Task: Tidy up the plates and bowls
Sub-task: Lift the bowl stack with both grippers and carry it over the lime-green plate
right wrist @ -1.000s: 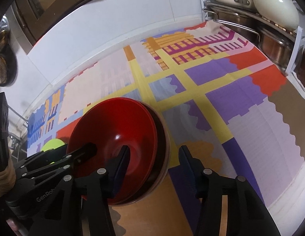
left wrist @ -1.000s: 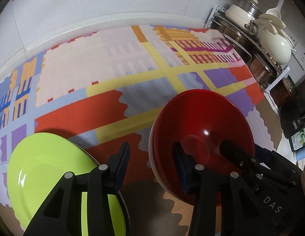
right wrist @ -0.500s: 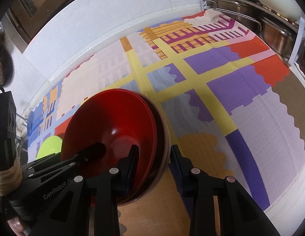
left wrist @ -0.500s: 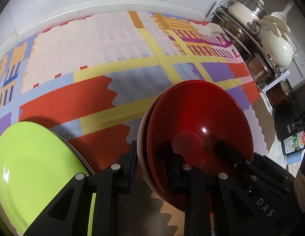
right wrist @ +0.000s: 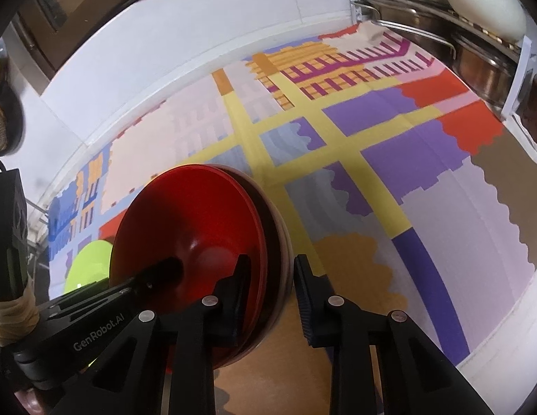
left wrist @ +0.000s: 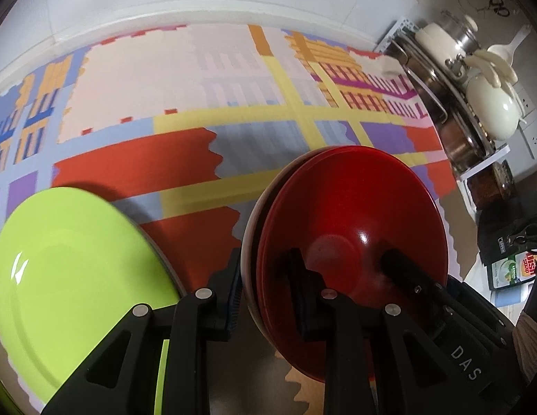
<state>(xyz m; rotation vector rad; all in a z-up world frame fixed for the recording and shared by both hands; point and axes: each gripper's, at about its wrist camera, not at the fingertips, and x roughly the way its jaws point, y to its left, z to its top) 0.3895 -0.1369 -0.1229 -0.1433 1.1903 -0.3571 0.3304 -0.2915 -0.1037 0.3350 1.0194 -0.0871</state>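
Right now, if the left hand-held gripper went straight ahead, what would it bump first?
Nothing new: the left hand-held gripper already straddles the rim of the stacked red bowls. Pushed straight on, it would probably slide deeper over that rim.

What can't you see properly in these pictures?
- How many red bowls are stacked: only rim edges show, both views.
- Lime plate: left wrist view's edge and the left hand-held gripper cut it off.
- Carton label: too small and cropped.
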